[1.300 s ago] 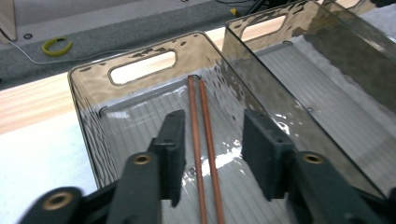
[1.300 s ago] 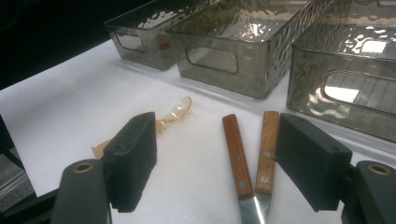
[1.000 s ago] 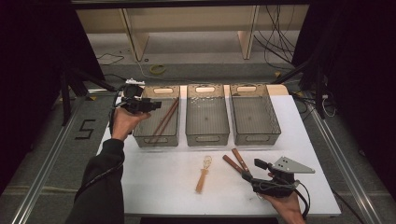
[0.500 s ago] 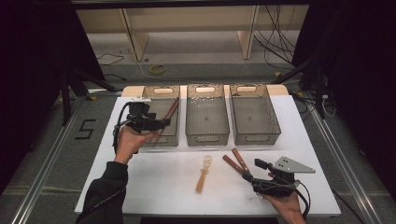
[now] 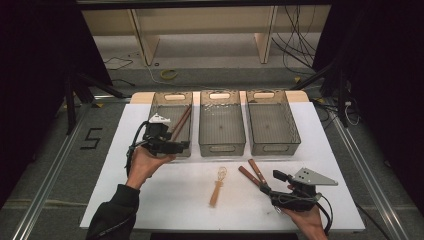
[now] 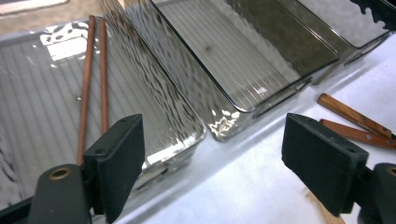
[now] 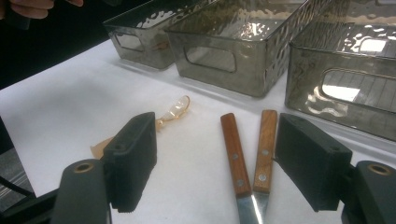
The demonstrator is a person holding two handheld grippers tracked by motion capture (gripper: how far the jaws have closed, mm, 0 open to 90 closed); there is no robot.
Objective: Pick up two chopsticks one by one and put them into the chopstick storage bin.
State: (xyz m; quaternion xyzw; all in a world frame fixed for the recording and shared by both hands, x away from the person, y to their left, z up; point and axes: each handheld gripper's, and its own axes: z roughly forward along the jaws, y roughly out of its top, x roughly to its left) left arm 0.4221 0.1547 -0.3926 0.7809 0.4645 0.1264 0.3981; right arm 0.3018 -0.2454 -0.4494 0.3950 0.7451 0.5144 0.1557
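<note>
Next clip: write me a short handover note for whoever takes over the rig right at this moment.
Left claw: open, nothing between its jaws, which have just been opening; it hovers at the left bin's near end.
Right claw: open, low over the two wooden-handled knives on the white table, not gripping them.
Done: two chopsticks lie in the left bin.
Left: the knives and the small whisk remain on the table; the middle bin and right bin look empty.

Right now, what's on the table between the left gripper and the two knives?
In the high view, a small whisk with a wooden handle lies on bare white table between left gripper and knives.
</note>
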